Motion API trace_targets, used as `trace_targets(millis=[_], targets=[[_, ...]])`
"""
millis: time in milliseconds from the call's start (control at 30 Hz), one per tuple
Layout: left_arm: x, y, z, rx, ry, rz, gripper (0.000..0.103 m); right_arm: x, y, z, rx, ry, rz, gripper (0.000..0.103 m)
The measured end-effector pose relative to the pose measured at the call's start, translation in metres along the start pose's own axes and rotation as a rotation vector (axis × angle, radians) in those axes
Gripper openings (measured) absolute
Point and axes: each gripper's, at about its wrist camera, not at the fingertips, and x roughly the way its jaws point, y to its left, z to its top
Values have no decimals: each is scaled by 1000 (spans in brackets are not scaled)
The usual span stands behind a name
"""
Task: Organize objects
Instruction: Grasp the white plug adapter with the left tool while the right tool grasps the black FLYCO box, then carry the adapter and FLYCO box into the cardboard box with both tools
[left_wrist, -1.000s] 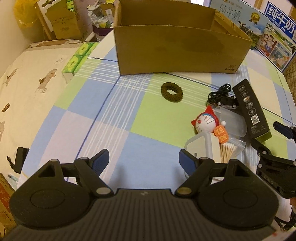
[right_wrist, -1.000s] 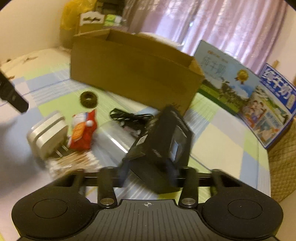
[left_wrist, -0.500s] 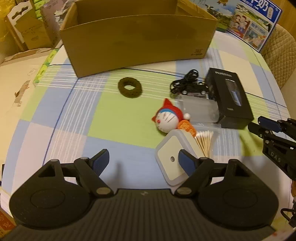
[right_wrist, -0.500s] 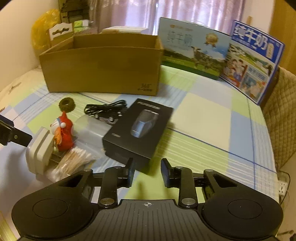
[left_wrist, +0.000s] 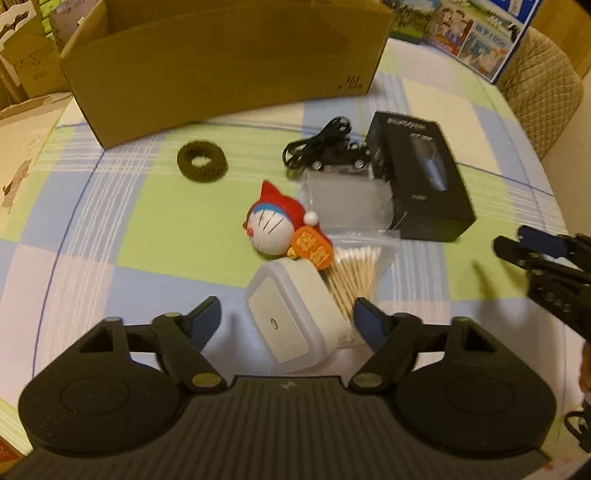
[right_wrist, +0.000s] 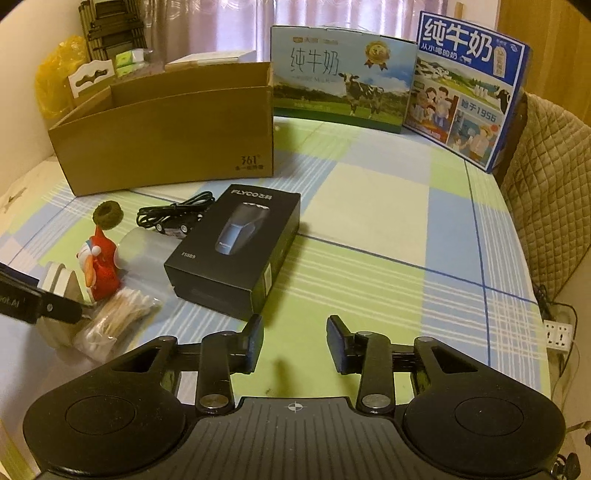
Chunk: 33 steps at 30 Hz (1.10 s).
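An open cardboard box (left_wrist: 221, 59) stands at the back of the checked table; it also shows in the right wrist view (right_wrist: 166, 136). In front of it lie a brown hair tie (left_wrist: 201, 165), a black cable (left_wrist: 321, 142), a black shaver box (left_wrist: 421, 177), a clear container (left_wrist: 345, 197), a red and white cat figure (left_wrist: 275, 227), a bag of cotton swabs (left_wrist: 356, 275) and a white square box (left_wrist: 295, 321). My left gripper (left_wrist: 286, 319) is open, its fingers on either side of the white square box. My right gripper (right_wrist: 295, 332) is open and empty, just in front of the shaver box (right_wrist: 236, 247).
Two milk cartons (right_wrist: 343, 77) (right_wrist: 465, 88) stand at the table's far right. A quilted chair back (right_wrist: 550, 206) is at the right edge. Stacked boxes and a yellow bag (right_wrist: 55, 81) lie beyond the table on the left. A power strip (right_wrist: 559, 336) lies on the floor.
My left gripper has moved forward and right, so the white square box now sits between its open fingers. My right gripper let go of the shaver box, drew back and opened wider.
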Motion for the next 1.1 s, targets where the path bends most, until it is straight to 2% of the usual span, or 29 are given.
trace_targets(millis=[33,100,133,267,300,333,433,533,700,767,1000,1100], targets=[[2,2,-1,-9,-5,-4,64,0,-1,-1,5,3,5,35],[3,7,-1,-17,-11,-14,41,1,-2,0,20,10,19,36],[2,9,-2,-17,-15,-7,36,2,-3,1,32,13,28,36],[-7,25,-2,-21,-55,-4,26,6,-7,13,101,20,66,41],[-9,29,-1,-26,-61,-1,26,8,-7,17,120,19,73,43],[-10,33,0,-32,-64,9,26,9,-7,21,137,15,76,50],[-13,49,-1,-55,-74,42,26,16,-7,38,188,7,70,74],[-14,64,-1,-89,-83,69,26,28,-5,58,216,18,105,81],[-13,82,2,-129,-97,95,26,55,8,82,218,67,110,84],[-12,86,5,-136,-101,101,26,65,15,87,208,86,84,84],[-9,94,10,-137,-108,92,26,93,29,88,136,146,17,84],[-7,94,12,-130,-107,89,26,95,27,86,123,155,22,81]])
